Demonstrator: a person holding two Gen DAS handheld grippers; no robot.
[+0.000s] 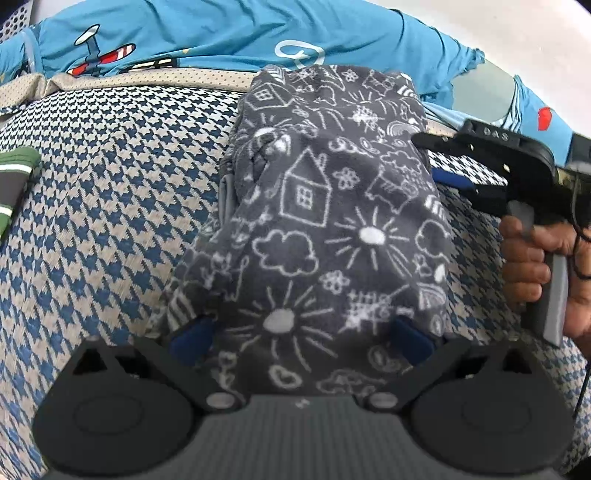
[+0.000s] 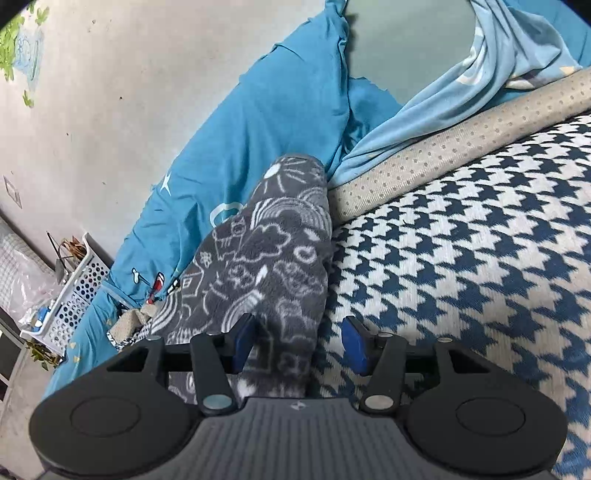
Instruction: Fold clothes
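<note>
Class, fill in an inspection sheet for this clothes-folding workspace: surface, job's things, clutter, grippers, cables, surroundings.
Surface: houndstooth cover, blue and white.
Job's things: grey doodle-print garment, bunched, lying on the cover.
Clutter: blue aeroplane-print fabric behind; green striped item at the edge.
Grippers: left gripper open, garment between its fingers; right gripper open, one pad against the garment.
Cables: black cord by the hand.
Surroundings: wall, perforated white basket.

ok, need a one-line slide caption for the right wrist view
Right gripper open astride the grey doodle-print fleece on the houndstooth cover.
</note>
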